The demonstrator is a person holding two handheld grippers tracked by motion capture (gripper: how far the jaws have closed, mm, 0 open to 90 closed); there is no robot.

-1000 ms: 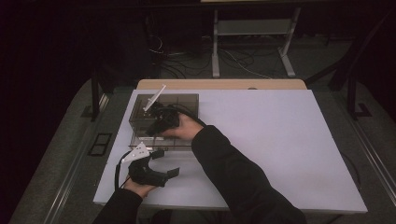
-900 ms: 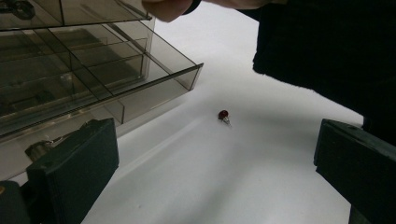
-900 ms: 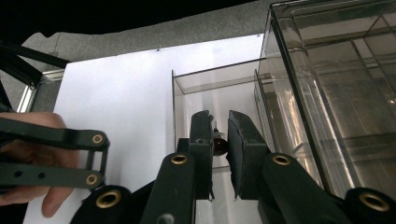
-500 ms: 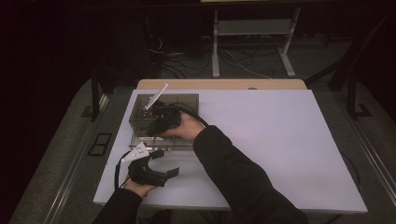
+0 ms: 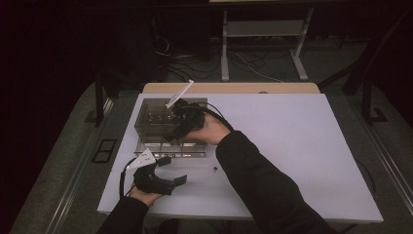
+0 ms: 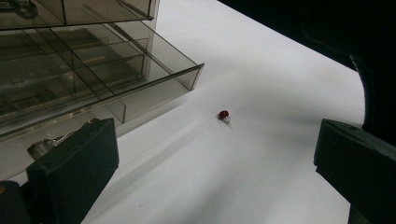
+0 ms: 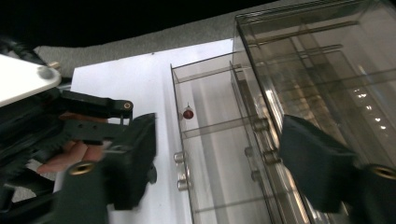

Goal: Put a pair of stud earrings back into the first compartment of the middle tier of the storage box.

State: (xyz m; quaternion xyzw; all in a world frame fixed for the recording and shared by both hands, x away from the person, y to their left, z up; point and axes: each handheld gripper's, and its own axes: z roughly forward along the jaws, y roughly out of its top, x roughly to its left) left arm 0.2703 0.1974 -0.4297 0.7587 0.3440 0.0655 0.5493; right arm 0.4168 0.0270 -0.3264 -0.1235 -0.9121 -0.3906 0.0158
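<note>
A smoked clear drawer cabinet [image 5: 153, 117] stands at the table's far left, with one shallow drawer [image 5: 170, 150] pulled out toward me. My right gripper [image 5: 176, 130] hovers over it. Its jaws have just been opening and stand apart, with nothing between them [image 7: 224, 163]. Below them a small red bead with a pin [image 7: 187, 113] lies in a compartment of the drawer [image 7: 210, 140]. My left gripper [image 5: 171, 170] rests open near the front left of the table. Ahead of its wide jaws [image 6: 215, 172] a second red bead [image 6: 223, 115] lies on the white tabletop [image 5: 214, 169].
The white tabletop [image 5: 302, 146] stretches right of the cabinet. Metal fittings [image 7: 180, 170] lie in the drawer's nearer compartments. A dark sleeve [image 5: 263, 185] crosses the middle of the table. Cables and a metal stand [image 5: 263, 44] lie on the floor beyond the far edge.
The right hand has shifted a little to the right above the cabinet. The left gripper has kept still.
</note>
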